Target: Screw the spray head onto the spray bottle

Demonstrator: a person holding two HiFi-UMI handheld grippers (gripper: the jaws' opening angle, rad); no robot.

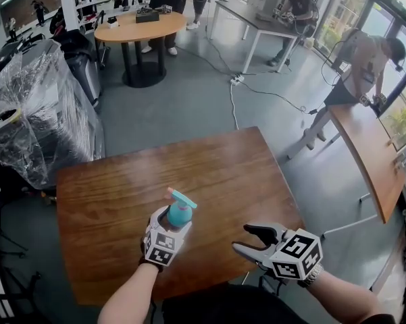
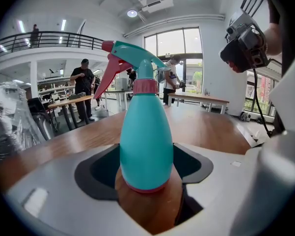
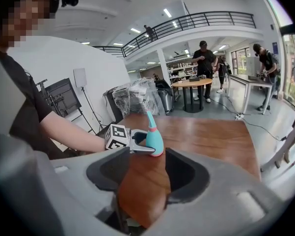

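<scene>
While my left claw [image 1: 174,223] clamps the bottle [image 1: 180,213] upright, my right claw [image 1: 242,239] hangs open right of it; gotta grab the head [image 1: 182,199] squarely, twist gently.

Lower half of the spray bottle [image 1: 180,214] behind the left gripper [image 1: 170,227] in the head view

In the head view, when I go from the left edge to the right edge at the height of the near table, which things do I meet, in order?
plastic-wrapped machine → spray bottle → right gripper → long wooden table
</scene>
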